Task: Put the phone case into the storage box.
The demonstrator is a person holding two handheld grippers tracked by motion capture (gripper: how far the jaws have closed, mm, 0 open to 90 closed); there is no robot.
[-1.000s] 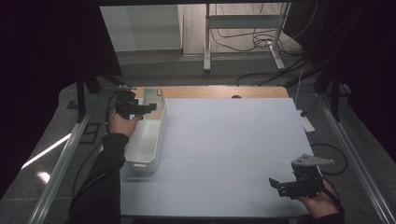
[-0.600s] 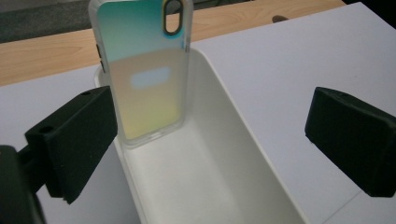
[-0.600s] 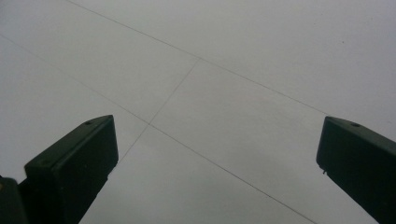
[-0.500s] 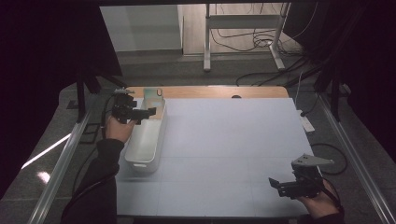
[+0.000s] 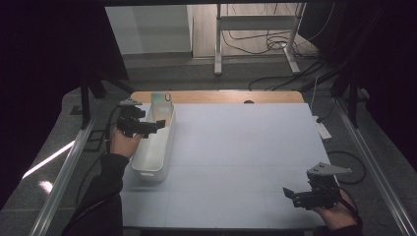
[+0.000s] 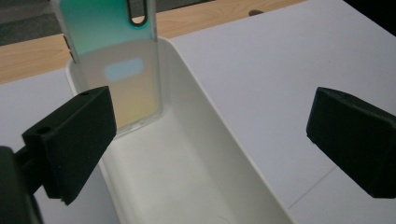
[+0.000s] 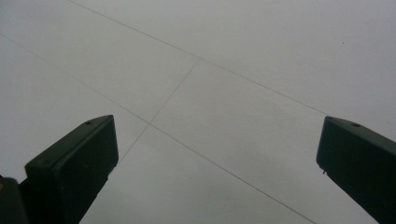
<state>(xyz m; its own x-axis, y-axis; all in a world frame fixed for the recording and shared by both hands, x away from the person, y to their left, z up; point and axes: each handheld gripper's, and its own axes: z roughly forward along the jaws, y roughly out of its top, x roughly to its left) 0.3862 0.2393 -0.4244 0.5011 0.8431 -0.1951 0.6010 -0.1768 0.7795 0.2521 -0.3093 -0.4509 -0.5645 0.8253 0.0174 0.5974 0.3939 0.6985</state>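
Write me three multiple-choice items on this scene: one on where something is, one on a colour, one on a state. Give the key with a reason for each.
1. Where does the phone case stand?
A. Flat on the white mat
B. Propped at the far end of the white bin
C. Between the right gripper's jaws

2. What colour is the strip of table along the far edge, beyond the white mat?
A. Wood brown
B. Red
C. Black

3. How do the jaws of the left gripper stand?
A. Shut on the bin's rim
B. Shut on the case
C. Open, holding nothing

Key: 1 B, the case leans upright against the bin's far wall. 2 A, a light wooden band shows there. 3 C, the left gripper view shows both jaws wide apart over the bin.
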